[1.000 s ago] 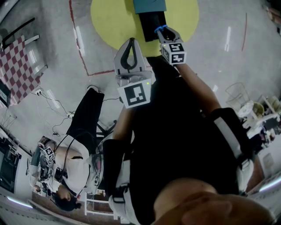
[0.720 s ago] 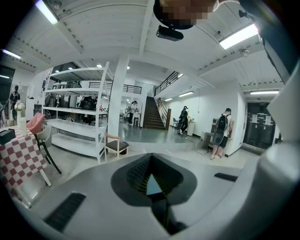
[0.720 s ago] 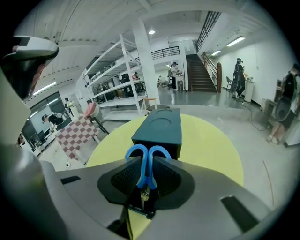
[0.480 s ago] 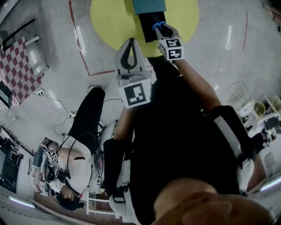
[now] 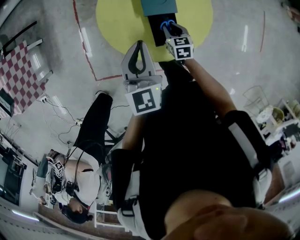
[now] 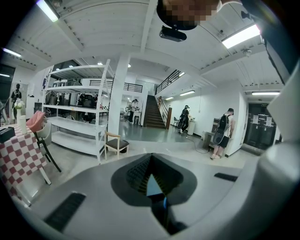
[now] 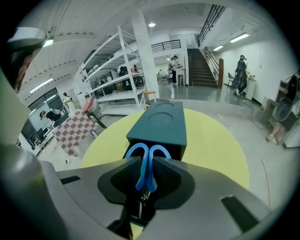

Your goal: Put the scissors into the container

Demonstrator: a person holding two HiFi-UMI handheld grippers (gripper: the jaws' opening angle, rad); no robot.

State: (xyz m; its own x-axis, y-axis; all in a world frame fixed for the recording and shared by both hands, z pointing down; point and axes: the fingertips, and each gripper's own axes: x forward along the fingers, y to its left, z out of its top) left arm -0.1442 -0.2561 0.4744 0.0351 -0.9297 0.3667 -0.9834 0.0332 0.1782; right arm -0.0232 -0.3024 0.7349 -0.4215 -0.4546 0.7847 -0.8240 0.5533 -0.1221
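**Head view: the scissors have reached the container's edge**

Over the last second we see the right claw (image 5: 168, 27) slide forward, away from the body and up over the round yellow desk (image 5: 112, 23). It began short of the container (image 5: 159, 5); now its tip overlaps the dark part in front of the teal top. The blue handles of the scissors (image 5: 165, 23) show against that dark part. The left claw (image 5: 138, 46) has kept its place, raised beside the right forearm and well back from the container.

We judge the carry to be nearly finished. What remains is to bring the scissors fully over the opening and let them go. We cannot tell from these views how deep the dark part is, nor whether the scissors are already above it or just short of it.

The right gripper view shows the right claw closed narrowly on the scissors. Both ridged pads press the blue shanks just below the two handle loops. The loops stick out past the claw tips toward the container, and the blades run back between the jaws. The container stands just ahead, near the middle of the desk.

The left gripper view shows the left claw closed, its tips together, with nothing between the pads.
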